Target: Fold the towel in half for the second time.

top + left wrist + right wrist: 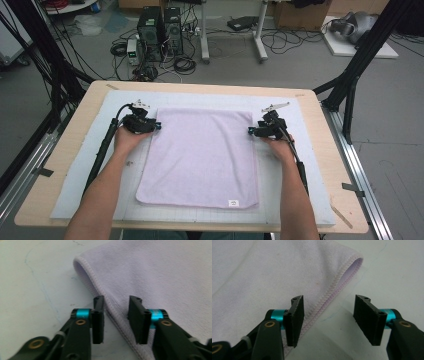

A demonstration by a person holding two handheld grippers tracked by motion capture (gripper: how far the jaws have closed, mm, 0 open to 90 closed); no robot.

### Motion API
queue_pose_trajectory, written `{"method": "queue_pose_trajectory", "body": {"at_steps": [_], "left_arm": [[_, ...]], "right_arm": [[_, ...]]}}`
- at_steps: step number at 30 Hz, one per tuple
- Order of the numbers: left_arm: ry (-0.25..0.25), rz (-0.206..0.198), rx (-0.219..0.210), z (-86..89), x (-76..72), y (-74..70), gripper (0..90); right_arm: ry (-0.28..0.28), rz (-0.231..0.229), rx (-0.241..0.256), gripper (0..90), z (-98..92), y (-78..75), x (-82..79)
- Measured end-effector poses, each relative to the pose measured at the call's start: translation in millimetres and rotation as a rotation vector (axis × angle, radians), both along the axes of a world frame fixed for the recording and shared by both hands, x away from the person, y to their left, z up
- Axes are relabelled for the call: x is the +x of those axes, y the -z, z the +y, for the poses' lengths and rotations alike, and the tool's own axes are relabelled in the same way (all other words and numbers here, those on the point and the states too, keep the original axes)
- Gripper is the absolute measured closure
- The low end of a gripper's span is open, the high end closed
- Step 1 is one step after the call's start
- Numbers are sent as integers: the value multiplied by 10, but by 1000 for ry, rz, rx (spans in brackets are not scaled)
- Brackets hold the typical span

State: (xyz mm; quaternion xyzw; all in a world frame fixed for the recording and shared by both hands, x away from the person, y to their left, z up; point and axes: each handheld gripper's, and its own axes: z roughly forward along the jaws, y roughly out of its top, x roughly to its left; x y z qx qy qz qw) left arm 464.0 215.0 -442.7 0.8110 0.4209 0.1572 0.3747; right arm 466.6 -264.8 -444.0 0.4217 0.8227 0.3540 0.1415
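Observation:
A pale lilac towel [202, 155] lies folded flat on the white mat, with a small white label near its front edge. My left gripper [159, 126] is at the towel's left edge near the far corner, open; in the left gripper view the stitched hem [113, 310] runs between its jaws [115, 312]. My right gripper [249, 131] is at the towel's right edge near the far corner, open wide; in the right gripper view the doubled hem [329, 296] lies between its jaws [329, 315], closer to the left one.
The white mat [80, 170] covers a light wooden table [60, 150]. Black frame posts stand at both far sides. Computer towers [160, 32] and tangled cables sit on the floor beyond the table.

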Motion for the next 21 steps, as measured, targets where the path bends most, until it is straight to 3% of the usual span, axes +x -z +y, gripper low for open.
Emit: {"method": "queue_pose_trajectory", "body": {"at_steps": [2,4,6,9,11,13,17,21], "left_arm": [[1,11,-10,0,-1,-1,738],[9,12,1,-25,-11,-9,799],[6,13,-3,-35,-15,-8,820],[-9,30,-28,-13,-8,-3,826],[-11,34,-37,-10,-5,-2,829],[-11,41,-47,2,0,-1,834],[-14,43,-61,12,2,5,839],[-10,34,-45,1,-4,-5,840]], "right_arm": [[-11,-3,-4,535,23,-5,-14],[-52,-2,12,709,57,-8,-52],[-54,-16,8,729,81,-2,-76],[-36,0,38,747,65,8,-77],[-51,11,49,830,69,5,-73],[-67,11,36,840,84,-6,-73],[-59,26,60,846,52,-6,-61],[-56,21,47,849,66,-16,-65]]}}
